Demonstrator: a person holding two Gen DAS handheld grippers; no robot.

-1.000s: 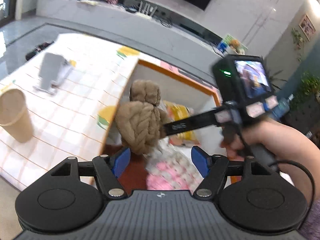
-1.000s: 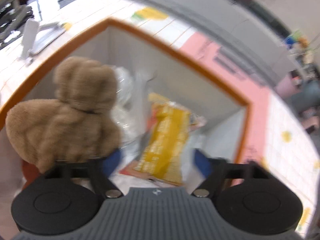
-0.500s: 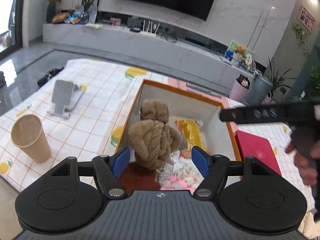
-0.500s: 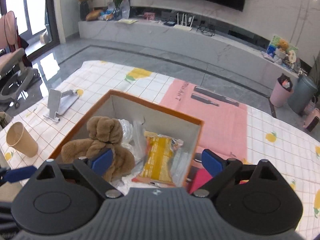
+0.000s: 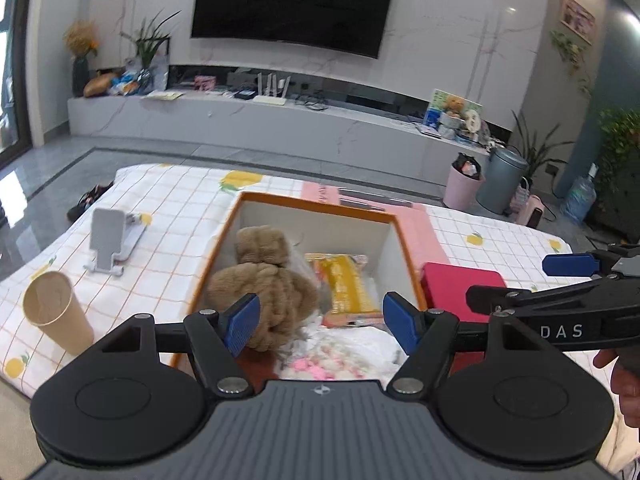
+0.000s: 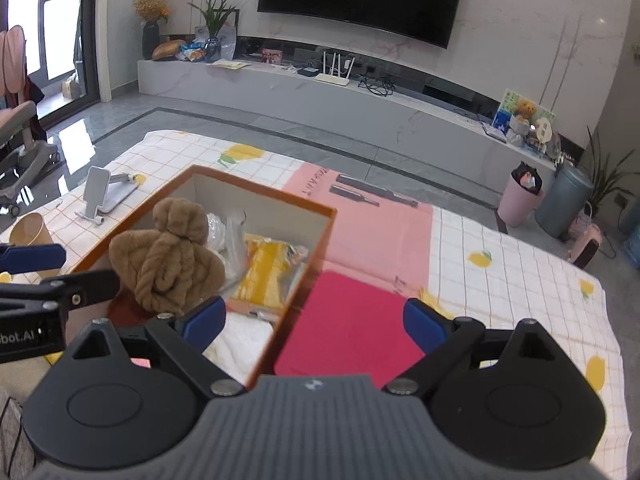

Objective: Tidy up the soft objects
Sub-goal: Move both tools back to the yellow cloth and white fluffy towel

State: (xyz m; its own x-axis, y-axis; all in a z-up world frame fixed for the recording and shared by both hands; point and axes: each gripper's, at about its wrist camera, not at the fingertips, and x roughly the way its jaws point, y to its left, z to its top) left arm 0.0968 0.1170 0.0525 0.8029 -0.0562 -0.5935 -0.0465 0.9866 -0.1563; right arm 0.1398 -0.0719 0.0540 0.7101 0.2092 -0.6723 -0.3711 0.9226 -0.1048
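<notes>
We find the orange-rimmed box (image 5: 394,227) standing on the table (image 5: 176,216), which is covered with a checked, lemon-printed cloth. Inside it lies the brown plush toy (image 5: 262,288), against the left wall, its head toward the far side. Beside it rest a yellow snack packet (image 5: 344,284), some clear plastic wrapping and, nearer us, a white bag of pink and white sweets (image 5: 320,360). The plush toy is free of both tools and appears settled in place.

The left tool (image 5: 320,322) hangs above the near end of the box with its jaws wide and nothing between the pads. The right tool (image 6: 316,320) is likewise spread wide and empty; it hangs over the box's right rim and a red flat item (image 6: 352,320) lying on the table just beside the box.

Our judgement: the placing of the plush toy is done, and the task looks well advanced or near its end. Outside the box we see only the red item, a paper cup (image 5: 56,312) and a grey phone stand (image 5: 114,240). None of these looks plainly soft; whether the red item is cloth we cannot tell. No further soft object awaiting collection shows in either view.
</notes>
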